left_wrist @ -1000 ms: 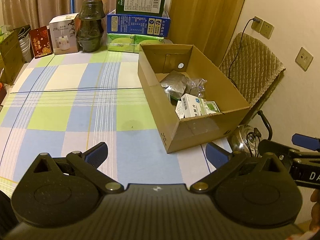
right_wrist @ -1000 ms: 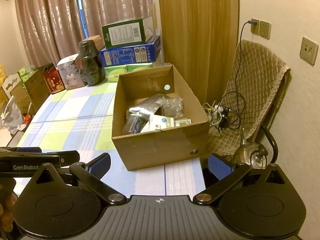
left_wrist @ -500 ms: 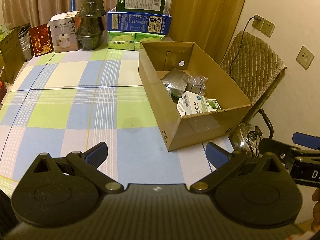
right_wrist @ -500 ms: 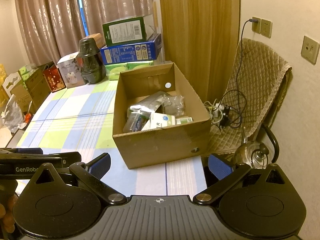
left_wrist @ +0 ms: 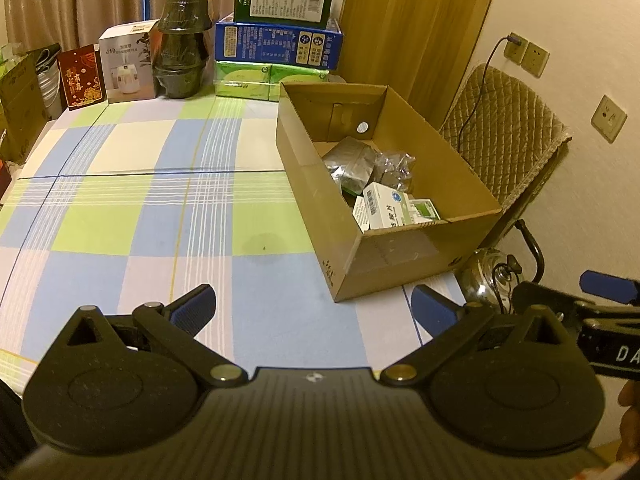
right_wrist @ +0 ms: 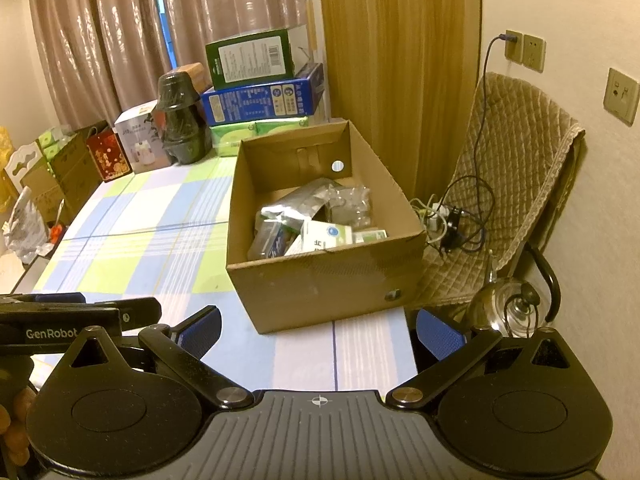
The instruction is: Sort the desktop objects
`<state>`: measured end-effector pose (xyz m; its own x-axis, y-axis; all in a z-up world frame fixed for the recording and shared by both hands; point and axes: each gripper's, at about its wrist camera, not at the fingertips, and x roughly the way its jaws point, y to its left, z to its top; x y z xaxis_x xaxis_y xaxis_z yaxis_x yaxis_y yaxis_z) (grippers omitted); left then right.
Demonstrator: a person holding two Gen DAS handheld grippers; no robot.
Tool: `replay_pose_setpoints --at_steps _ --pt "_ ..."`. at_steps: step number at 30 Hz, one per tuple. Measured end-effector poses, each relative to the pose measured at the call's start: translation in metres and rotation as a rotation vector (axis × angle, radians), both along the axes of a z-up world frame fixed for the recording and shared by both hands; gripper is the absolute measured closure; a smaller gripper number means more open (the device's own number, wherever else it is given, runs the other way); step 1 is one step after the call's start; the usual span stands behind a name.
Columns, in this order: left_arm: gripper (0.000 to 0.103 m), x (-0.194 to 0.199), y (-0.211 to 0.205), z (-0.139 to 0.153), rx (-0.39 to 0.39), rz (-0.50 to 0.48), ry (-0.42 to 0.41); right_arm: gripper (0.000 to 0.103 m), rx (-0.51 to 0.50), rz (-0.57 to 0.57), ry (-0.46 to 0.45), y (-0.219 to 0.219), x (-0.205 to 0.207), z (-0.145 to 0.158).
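Note:
An open cardboard box [left_wrist: 400, 256] [right_wrist: 320, 280] stands at the right end of the checked tablecloth [left_wrist: 140, 208] [right_wrist: 140, 248]. Inside lie a white medicine carton [left_wrist: 386, 210] [right_wrist: 326, 236], a small green-and-white carton [left_wrist: 424, 210] [right_wrist: 370, 235], a silver foil pouch [left_wrist: 348, 162] [right_wrist: 292, 204] and a crinkled clear bag [left_wrist: 394, 164] [right_wrist: 354, 200]. My left gripper [left_wrist: 312, 308] hovers open over the table's near edge, empty. My right gripper [right_wrist: 318, 326] is open and empty too, in front of the box's near wall. Each gripper shows at the edge of the other's view.
Along the table's back edge stand stacked green and blue boxes [left_wrist: 280, 36], a dark stacked pot [left_wrist: 182, 60], a white appliance box [left_wrist: 128, 64] and a red packet [left_wrist: 80, 76]. A quilted chair [right_wrist: 516, 184] with cables and a glass kettle [right_wrist: 508, 308] sit right of the table.
Both views have drifted slightly; the box sits a little further away and higher in frame. Both grippers stay open and empty.

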<state>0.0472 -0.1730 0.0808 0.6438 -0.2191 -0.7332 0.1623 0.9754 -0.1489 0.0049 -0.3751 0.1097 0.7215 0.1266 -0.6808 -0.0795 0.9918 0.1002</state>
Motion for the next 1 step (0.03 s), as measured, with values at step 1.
replay_pose_setpoints --at_steps 1 --pt "0.001 -0.0006 0.0003 0.0005 0.000 0.002 -0.006 0.002 0.001 0.000 0.000 0.0001 0.0000 0.0000"
